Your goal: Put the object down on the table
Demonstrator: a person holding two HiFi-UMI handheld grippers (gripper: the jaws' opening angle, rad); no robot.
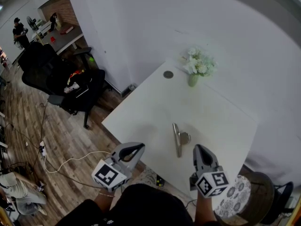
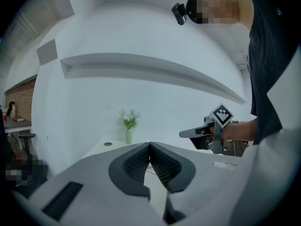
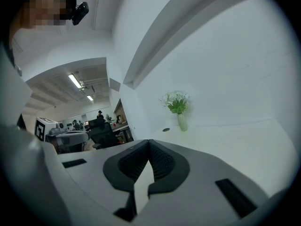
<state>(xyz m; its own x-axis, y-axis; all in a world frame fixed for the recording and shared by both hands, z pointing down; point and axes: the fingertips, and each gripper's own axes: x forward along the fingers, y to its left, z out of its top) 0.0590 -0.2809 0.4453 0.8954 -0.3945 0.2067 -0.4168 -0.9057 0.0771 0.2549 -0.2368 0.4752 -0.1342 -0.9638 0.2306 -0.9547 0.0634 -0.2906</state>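
By the look of it your task is done: the slim silvery metal utensil (image 1: 178,140) with a small ring at its side lies flat on the white desk (image 1: 150,102), near the front edge, and neither hand touches it. Your left tool (image 2: 149,145) has its jaws pressed together on nothing, and your right tool (image 3: 149,142) is likewise closed and empty. Both hang at the desk's near edge, apart from the utensil.

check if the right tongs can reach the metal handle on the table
Probably yes: the metal handle lies on the table just ahead of the right tongs, nothing between them. The tongs are shut, so they must open first.
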